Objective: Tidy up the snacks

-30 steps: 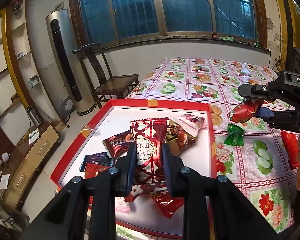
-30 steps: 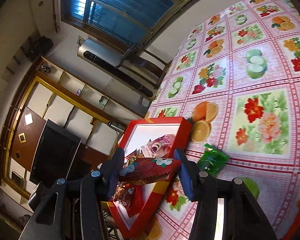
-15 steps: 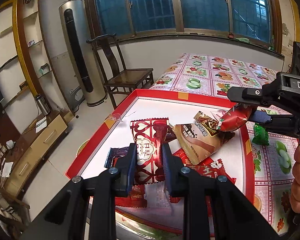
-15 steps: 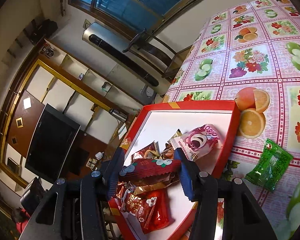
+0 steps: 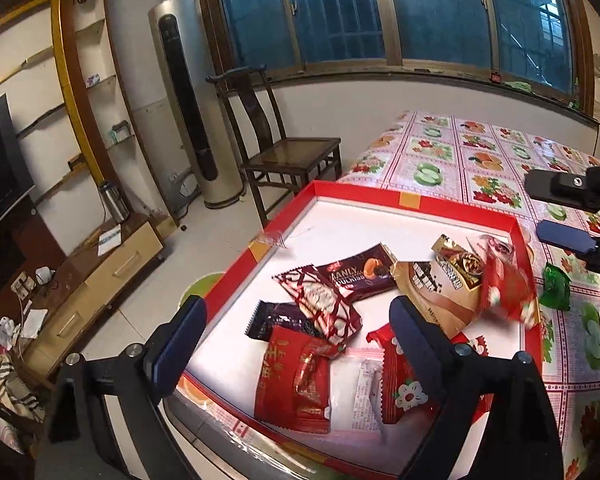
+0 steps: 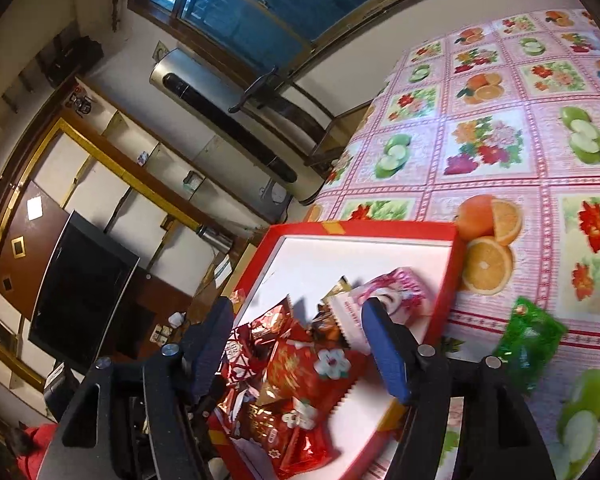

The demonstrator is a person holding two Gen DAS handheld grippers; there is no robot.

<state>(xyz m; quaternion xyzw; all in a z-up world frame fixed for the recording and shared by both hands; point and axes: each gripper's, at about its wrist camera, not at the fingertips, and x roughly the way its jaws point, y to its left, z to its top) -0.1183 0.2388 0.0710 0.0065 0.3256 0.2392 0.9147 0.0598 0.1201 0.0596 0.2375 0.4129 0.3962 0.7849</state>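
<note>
Hovering over the red tray [image 5: 410, 201], both grippers, left [image 5: 296, 330] and right [image 6: 296, 346], had jaws spread wide and empty, snack packets [image 5: 320, 308] heaped below them, one green packet [image 6: 528, 340] stranded rightward on the worktop [image 6: 500, 152].

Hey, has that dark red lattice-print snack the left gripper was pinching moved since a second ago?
Yes. The lattice-print snack has dropped from between the left gripper fingers into the red tray, landing beside the dark Manly packet.
</note>
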